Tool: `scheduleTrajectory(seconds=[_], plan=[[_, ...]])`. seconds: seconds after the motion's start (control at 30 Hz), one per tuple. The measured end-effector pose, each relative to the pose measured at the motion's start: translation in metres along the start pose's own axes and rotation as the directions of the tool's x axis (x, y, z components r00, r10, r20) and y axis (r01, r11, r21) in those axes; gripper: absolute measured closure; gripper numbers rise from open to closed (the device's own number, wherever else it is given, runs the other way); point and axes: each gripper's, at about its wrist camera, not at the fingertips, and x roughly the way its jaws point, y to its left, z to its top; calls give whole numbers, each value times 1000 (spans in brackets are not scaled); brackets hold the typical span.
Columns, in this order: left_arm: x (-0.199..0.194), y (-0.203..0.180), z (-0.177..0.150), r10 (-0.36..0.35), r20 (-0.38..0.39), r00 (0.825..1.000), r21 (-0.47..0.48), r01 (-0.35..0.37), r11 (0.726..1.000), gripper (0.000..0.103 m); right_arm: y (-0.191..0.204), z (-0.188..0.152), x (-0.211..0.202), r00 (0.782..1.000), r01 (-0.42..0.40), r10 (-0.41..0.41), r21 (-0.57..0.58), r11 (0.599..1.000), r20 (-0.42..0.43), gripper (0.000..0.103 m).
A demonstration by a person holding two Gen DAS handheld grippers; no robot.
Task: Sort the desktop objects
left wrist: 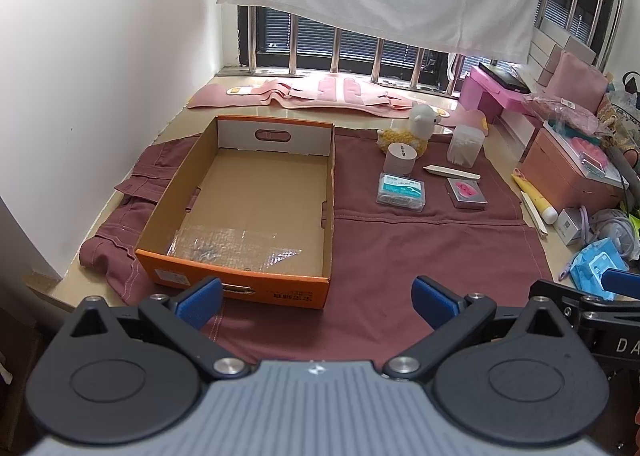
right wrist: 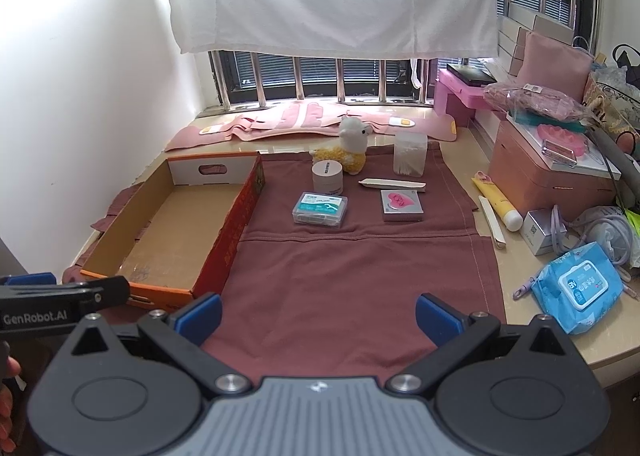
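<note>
Nearest, the left gripper (left wrist: pixel 318 302) and right gripper (right wrist: pixel 318 316) hover with jaws wide open, holding nothing. The cardboard box (left wrist: pixel 276 288) sits at eleven o'clock. Nothing looks sorted yet. The likely next reach is the floss box (right wrist: pixel 320 208) at twelve.

Box label (left wrist: pixel 171 276) print too small, right claw (left wrist: pixel 624 284) cut off, floss case (right wrist: pixel 320 208) text perhaps unreadable

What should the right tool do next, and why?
Probably reach the right tool forward to the floss pick box, the item nearest it on the maroon cloth. Both tools are open and hold nothing, and the cardboard box has no sorted items in it yet.
</note>
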Motion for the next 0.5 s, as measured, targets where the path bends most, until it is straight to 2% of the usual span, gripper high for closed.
scheduleTrajectory(seconds=[0.5], plan=[[6, 0, 3, 20, -7, 1000, 7, -19, 1000, 0, -4, 2, 3, 1000, -14, 14, 6, 1000, -7, 0]])
